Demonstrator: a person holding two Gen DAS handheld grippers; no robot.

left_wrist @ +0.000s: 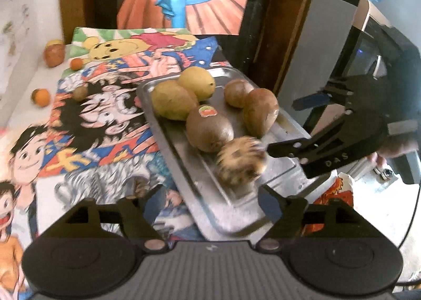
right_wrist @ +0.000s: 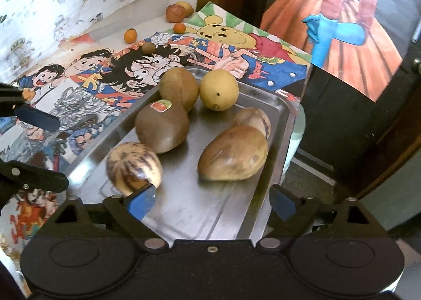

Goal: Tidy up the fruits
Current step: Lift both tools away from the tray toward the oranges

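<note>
Steel tray (right_wrist: 285, 126) with oblong brown fruit (right_wrist: 234, 153) lengthwise, pointed end nearest

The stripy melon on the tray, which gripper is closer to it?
Right. The right gripper is open with one blue fingertip right at the stripy melon. The left gripper is open too, just below the melon on the metal tray, not touching.

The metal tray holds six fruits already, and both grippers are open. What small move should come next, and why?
Probably move the left gripper toward the small brown fruit on the cartoon cloth. Both grippers hold nothing, the metal tray carries six fruits, and this fruit is the loose one lying nearest the tray, on the left gripper's side. The right gripper could wait.
</note>
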